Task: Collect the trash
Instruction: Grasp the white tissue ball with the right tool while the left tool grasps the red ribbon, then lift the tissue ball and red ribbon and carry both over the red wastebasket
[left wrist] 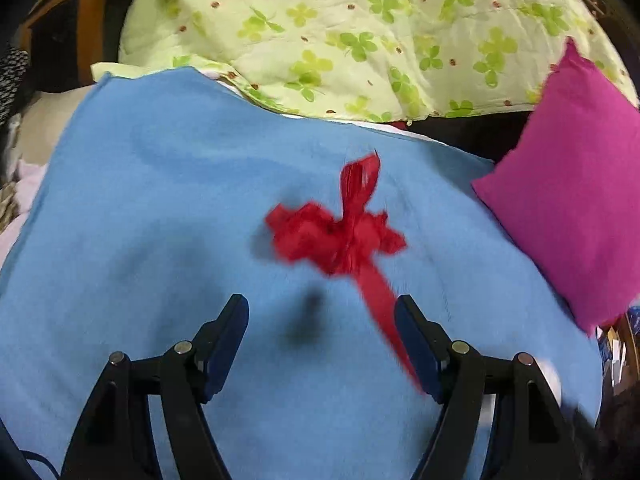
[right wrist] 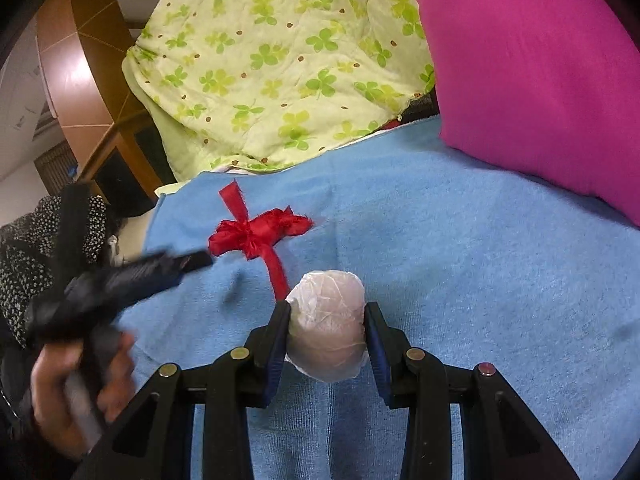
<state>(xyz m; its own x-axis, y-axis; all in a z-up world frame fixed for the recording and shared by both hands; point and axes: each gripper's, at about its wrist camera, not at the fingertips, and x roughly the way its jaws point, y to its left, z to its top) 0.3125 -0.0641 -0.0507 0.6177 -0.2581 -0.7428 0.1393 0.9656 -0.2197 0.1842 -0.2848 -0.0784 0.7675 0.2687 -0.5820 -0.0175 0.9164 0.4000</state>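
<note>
A red ribbon bow (left wrist: 340, 236) lies on a blue towel (left wrist: 160, 200). My left gripper (left wrist: 322, 304) is open just short of the bow, with the bow's tail running past its right finger. In the right wrist view the bow (right wrist: 260, 234) lies ahead to the left, and the left gripper (right wrist: 192, 262) shows blurred beside it. My right gripper (right wrist: 328, 308) is shut on a crumpled white plastic ball (right wrist: 328, 332), held between both pads just above the towel (right wrist: 480, 280).
A magenta pillow (left wrist: 568, 208) sits on the towel's right edge, large in the right wrist view (right wrist: 540, 80). A green clover quilt (left wrist: 360, 32) lies behind the towel. Wooden furniture (right wrist: 80, 80) stands at the left.
</note>
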